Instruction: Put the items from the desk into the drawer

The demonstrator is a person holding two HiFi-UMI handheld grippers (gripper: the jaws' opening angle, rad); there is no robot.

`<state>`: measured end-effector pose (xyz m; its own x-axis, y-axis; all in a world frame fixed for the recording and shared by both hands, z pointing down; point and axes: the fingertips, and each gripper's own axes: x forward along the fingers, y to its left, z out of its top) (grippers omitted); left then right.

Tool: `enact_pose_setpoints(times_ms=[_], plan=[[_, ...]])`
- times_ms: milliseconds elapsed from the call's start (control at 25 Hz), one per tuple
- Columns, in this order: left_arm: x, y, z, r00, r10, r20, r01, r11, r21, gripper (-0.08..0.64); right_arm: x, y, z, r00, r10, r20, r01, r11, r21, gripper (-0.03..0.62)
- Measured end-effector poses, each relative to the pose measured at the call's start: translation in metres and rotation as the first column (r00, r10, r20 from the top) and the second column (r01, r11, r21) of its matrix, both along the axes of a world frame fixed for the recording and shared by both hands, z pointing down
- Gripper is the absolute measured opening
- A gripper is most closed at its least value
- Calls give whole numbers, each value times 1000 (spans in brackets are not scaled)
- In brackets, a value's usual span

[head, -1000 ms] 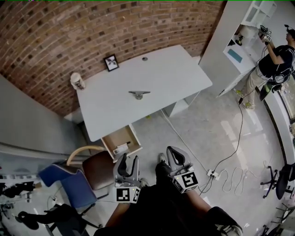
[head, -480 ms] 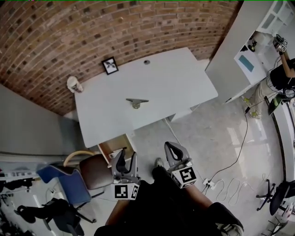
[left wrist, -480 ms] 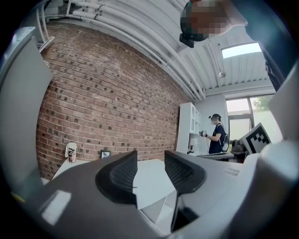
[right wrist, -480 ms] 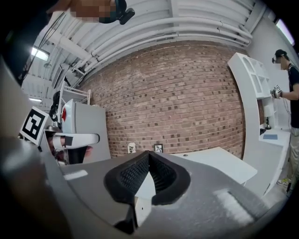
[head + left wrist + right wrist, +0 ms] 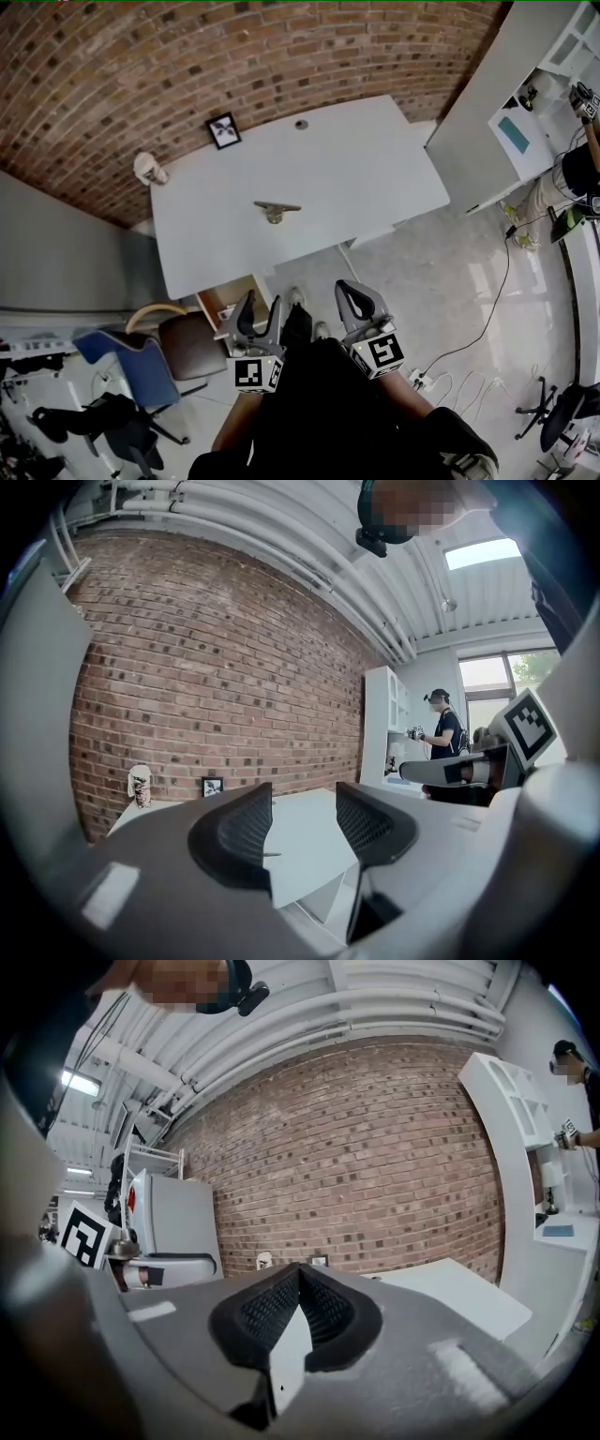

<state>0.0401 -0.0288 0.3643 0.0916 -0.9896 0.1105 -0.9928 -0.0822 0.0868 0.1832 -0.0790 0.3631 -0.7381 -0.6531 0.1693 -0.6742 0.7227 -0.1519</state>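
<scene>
Head view: left gripper [image 5: 260, 313] ribbed pads apart, empty; right gripper [image 5: 358, 299] pads together. Smooth white desk [image 5: 361, 169], brick wall [image 5: 187, 56].

no readable text, only square markers on gripper cubes

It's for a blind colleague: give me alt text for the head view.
Seen from above, a person holds the left claw open and the right claw shut before a white desk by a brick wall. The desk carries a framed picture, a metal item and a cup-like object; its drawer is open.
</scene>
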Motion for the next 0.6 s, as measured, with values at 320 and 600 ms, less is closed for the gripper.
enact_pose_setpoints(times_ms=[320, 600], plan=[[-12, -49, 40, 999, 10, -53, -13, 999, -45, 241, -13, -32, 13, 1000, -13, 3, 13, 1000, 7, 5], [-35, -106, 71, 998, -5, -58, -2, 994, -113, 241, -42, -75, 19, 998, -52, -21, 52, 999, -4, 5]])
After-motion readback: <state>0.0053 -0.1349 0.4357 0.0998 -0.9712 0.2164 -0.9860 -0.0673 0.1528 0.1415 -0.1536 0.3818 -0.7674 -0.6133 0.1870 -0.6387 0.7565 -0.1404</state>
